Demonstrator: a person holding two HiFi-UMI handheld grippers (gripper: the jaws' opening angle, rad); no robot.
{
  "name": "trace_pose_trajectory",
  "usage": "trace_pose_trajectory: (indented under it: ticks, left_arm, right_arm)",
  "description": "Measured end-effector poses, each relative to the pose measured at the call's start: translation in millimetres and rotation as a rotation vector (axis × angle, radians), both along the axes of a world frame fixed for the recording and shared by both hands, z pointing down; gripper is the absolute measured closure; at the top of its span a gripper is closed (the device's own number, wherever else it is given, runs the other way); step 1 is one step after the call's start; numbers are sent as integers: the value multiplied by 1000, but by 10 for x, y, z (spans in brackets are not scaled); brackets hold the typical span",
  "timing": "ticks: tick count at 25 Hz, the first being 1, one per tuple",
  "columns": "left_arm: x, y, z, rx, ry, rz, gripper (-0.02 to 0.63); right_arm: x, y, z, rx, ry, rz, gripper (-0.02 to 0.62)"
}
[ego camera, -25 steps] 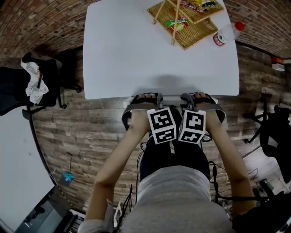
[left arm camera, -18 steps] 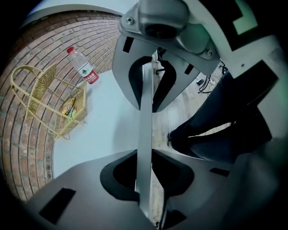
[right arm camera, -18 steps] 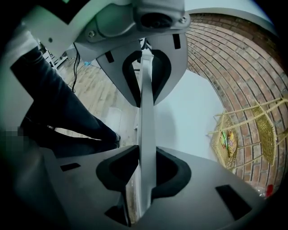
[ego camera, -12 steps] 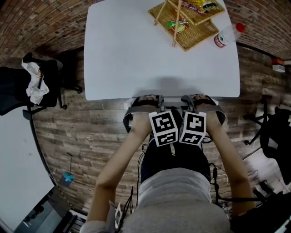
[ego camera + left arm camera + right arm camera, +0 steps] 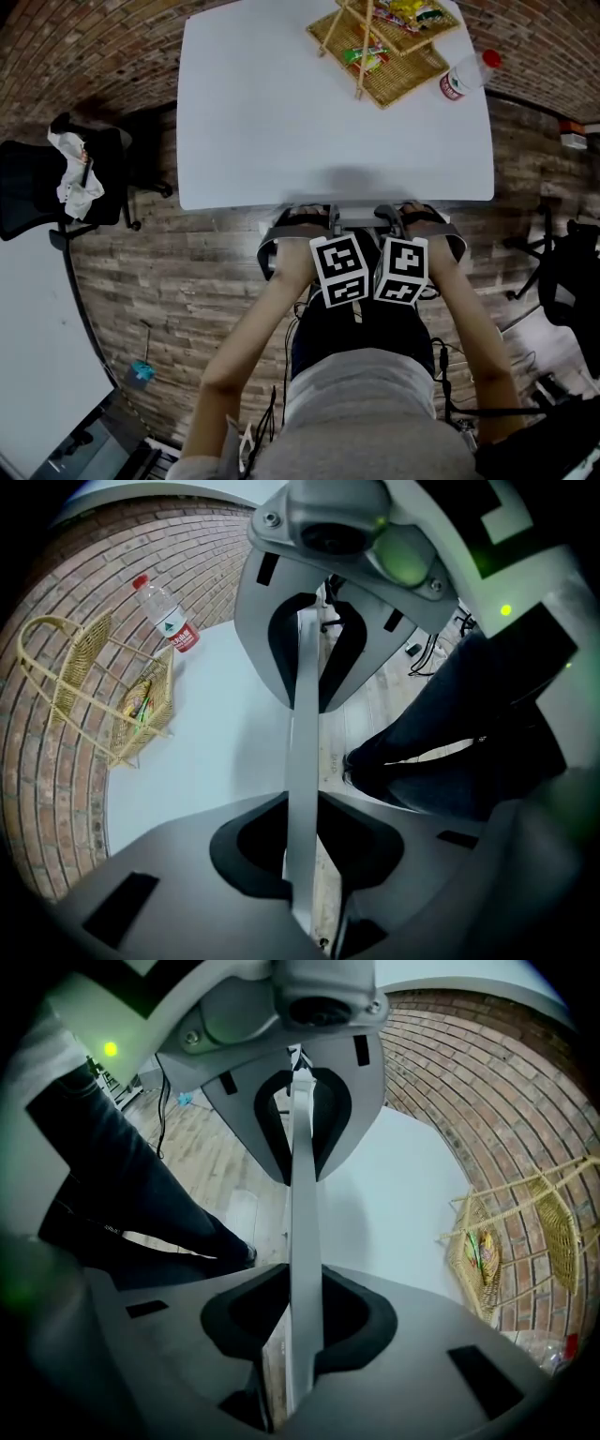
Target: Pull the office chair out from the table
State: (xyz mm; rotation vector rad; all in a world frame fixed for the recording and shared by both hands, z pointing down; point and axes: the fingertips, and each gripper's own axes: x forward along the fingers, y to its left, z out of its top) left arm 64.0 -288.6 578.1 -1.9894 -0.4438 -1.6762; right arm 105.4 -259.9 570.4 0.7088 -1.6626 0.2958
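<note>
The office chair (image 5: 358,221) is tucked under the near edge of the white table (image 5: 319,112); only its grey back rim and armrest ends show. Both grippers point steeply down onto that rim, side by side. My left gripper (image 5: 311,214) is shut on the rim, which shows as a thin grey strip (image 5: 302,714) pinched between its jaws. In the same way, my right gripper (image 5: 412,212) is shut on the strip (image 5: 305,1213). The chair's seat and base are hidden by the table and my body.
A wicker basket (image 5: 384,42) with snack packets and a water bottle (image 5: 464,73) stand at the table's far right. One black chair with a white cloth (image 5: 66,178) stands left, another black chair (image 5: 572,272) right. Cables lie on the wooden floor (image 5: 187,272) behind me.
Both grippers stay at the same spots on the chair's back rim. Only the head view has shifted slightly.
</note>
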Motion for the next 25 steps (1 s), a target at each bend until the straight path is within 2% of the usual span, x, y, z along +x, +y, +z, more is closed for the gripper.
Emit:
trace_pose_trajectory:
  ticks: [5, 10, 19, 25]
  left_arm:
    - [-108, 115, -5, 1, 8, 7, 520]
    - [-238, 296, -9, -35, -2, 16, 522]
    - [-482, 631, -4, -31, -7, 21, 523]
    - [-749, 904, -4, -16, -3, 23, 522]
  right_arm:
    - [-87, 126, 19, -8, 5, 1, 506]
    - [-214, 300, 16, -38, -3, 9, 508]
    - [-420, 653, 51, -22, 7, 13, 506]
    - [-695, 924, 35, -3, -10, 23, 506]
